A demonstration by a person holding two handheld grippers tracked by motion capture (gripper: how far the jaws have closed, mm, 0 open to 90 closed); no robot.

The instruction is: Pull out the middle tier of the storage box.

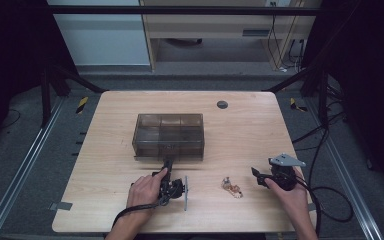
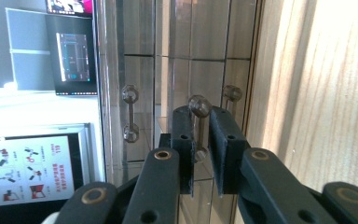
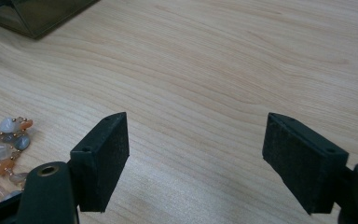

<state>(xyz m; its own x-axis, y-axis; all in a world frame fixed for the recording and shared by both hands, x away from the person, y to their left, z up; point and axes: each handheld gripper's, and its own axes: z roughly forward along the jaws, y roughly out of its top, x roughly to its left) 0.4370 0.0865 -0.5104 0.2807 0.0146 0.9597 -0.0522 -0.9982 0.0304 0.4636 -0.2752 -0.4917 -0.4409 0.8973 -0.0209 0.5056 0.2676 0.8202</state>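
1. You are at a light wooden table (image 1: 240, 135) seen from above, with your forearms coming in from the near edge.
2. A smoky transparent drawer box (image 1: 168, 136) sits near the middle of the table, its front facing you; dividers show through its top.
3. Your left gripper (image 1: 168, 166) reaches to the front of the box, at its lower edge.
4. In the left gripper view, the jaws are narrow, closed around a clear drawer handle (image 2: 198, 126) with a round knob at its end. The handle's bar runs between the two black pads (image 2: 182, 149).
5. Two more clear handles (image 2: 130, 113) show on the box front to either side of the one you hold.
6. Your right gripper (image 1: 258, 175) hovers over the table's right part, well apart from the box, turned toward the left.
7. In the right gripper view, its jaws stand wide apart with nothing between them, above bare wood.
8. A beaded bracelet (image 1: 232, 187) of pale, orange and grey stones lies on the table between your two hands, nearer the right gripper; it appears at the left edge of the right gripper view (image 3: 2, 149).
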